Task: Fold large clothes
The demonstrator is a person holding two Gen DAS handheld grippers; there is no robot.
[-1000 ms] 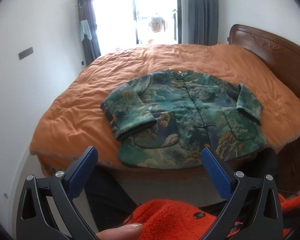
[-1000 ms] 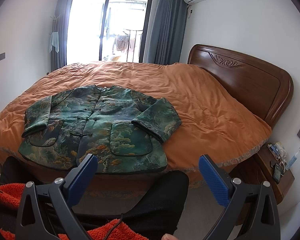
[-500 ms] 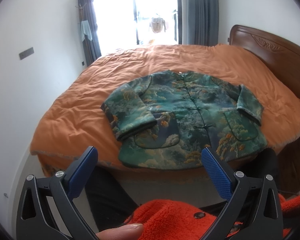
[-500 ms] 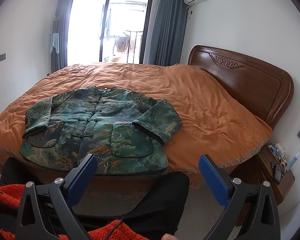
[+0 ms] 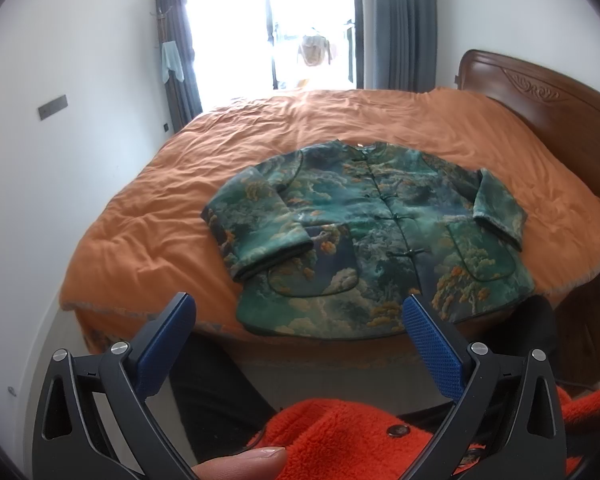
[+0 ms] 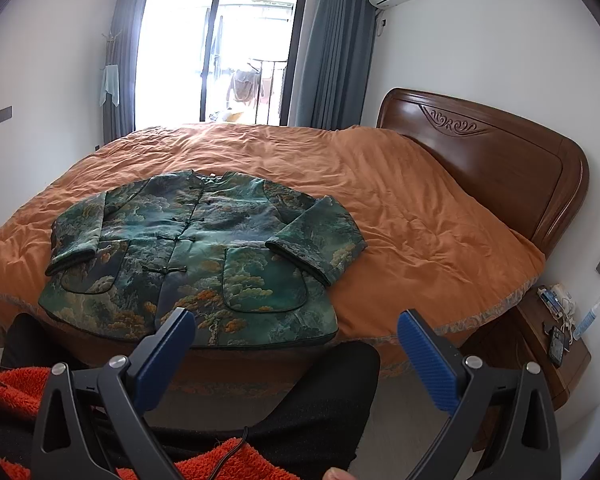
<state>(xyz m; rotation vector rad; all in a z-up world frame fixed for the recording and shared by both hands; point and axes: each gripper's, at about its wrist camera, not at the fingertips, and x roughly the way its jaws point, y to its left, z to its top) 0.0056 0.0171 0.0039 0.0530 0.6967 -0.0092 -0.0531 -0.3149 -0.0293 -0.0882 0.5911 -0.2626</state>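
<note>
A green patterned jacket (image 5: 372, 240) with knot buttons lies front up on the orange bed cover, hem at the near edge, both sleeves folded in over the front. It also shows in the right wrist view (image 6: 196, 256). My left gripper (image 5: 298, 312) is open and empty, held back from the bed in front of the hem. My right gripper (image 6: 294, 326) is open and empty, in front of the jacket's right hem corner.
The orange bed cover (image 6: 420, 220) fills the bed, with a wooden headboard (image 6: 500, 168) on the right. A nightstand (image 6: 556, 332) with small items stands at the right. A white wall (image 5: 40, 180) runs along the left. The person's black trousers and red fleece (image 5: 360, 436) are below the grippers.
Both views have shifted very slightly; the jacket sits a little differently in frame. The jacket itself has not moved and both grippers stay open.
</note>
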